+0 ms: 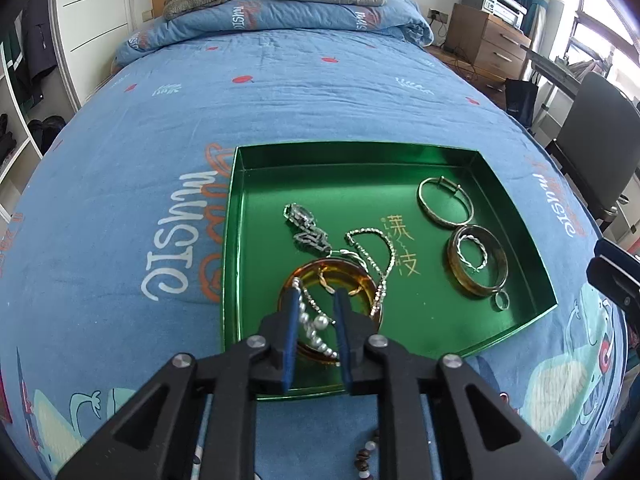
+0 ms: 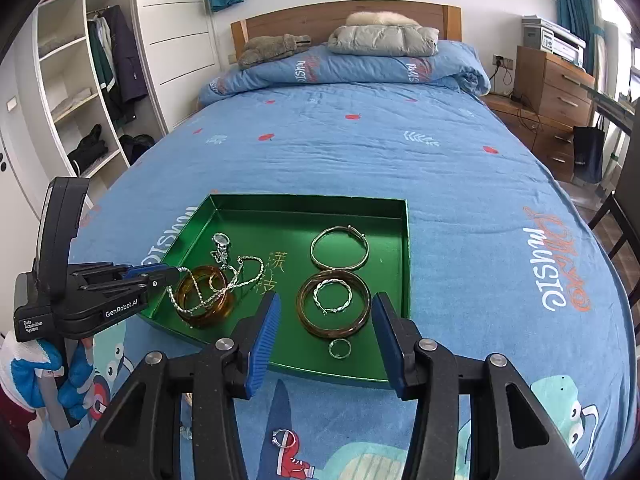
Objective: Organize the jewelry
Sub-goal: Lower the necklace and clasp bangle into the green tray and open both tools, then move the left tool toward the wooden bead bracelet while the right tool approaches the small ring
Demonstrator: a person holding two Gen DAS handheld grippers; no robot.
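1. Green tray [image 2: 394, 216] sits on the blue bedspread [image 2: 360, 152]; most of the jewelry is already inside it.
2. Right half of tray: thin metal bangle [image 2: 339, 247] at the back, amber bangle [image 2: 333, 303] in front with a twisted silver ring [image 2: 333, 297] lying inside it, small plain ring [image 2: 340, 348] near the front wall. Nesting looks like grouping by type.
3. Left half: second amber bangle [image 1: 332, 312], silver chain [image 1: 374, 256] draped over it, watch-like piece [image 1: 306, 226] behind.
4. Left gripper [image 1: 316, 308] is partly spread over that amber bangle; a pearl strand [image 1: 316, 330] lies between the pads, seemingly not pinched, probably just let go.
5. Right gripper [image 2: 326, 338] is spread, empty, above the tray's front edge.
6. Still outside: a ring [image 2: 285, 438] on the bedspread near the right gripper, and a bead string [image 1: 366, 454] below the left one. Likely next.
7. Writing: gold Chinese characters on the tray floor; "music" on the bedspread; "GenRobot.AI" and "Data Acquisition System" on the left gripper.
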